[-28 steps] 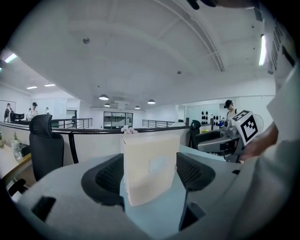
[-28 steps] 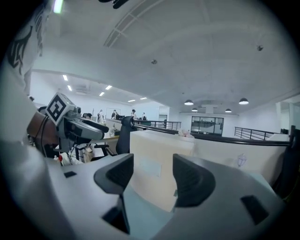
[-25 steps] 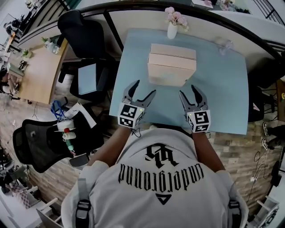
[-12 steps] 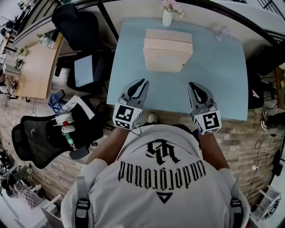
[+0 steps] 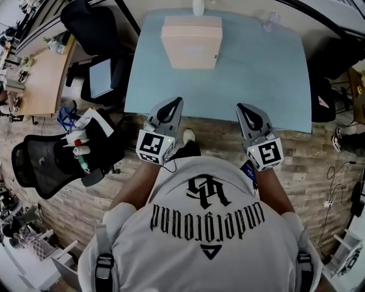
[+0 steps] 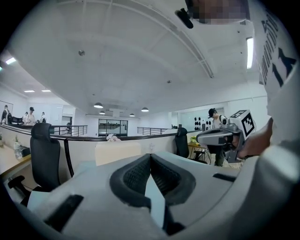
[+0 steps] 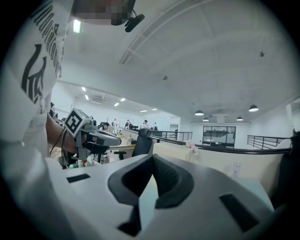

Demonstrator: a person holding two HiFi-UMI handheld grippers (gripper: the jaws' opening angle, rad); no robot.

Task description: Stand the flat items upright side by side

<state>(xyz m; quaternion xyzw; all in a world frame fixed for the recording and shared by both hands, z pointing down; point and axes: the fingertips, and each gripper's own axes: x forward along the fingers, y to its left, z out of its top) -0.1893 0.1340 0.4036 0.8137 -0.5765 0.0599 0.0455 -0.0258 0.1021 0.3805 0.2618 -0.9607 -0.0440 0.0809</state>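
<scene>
You hold the left gripper [image 5: 173, 102] and right gripper [image 5: 243, 107] by the near edge of the pale blue table [image 5: 259, 74], fingers just closed on nothing, while the beige flat cardboard items [image 5: 191, 43] appear upright together at the far side, so I judge only stepping away remains.

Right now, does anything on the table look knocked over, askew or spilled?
Nothing stands out. The beige flat items sit squarely together on the blue table, the white vase behind them is upright, and nothing is spilled. The left gripper and right gripper are shut and empty.
</scene>
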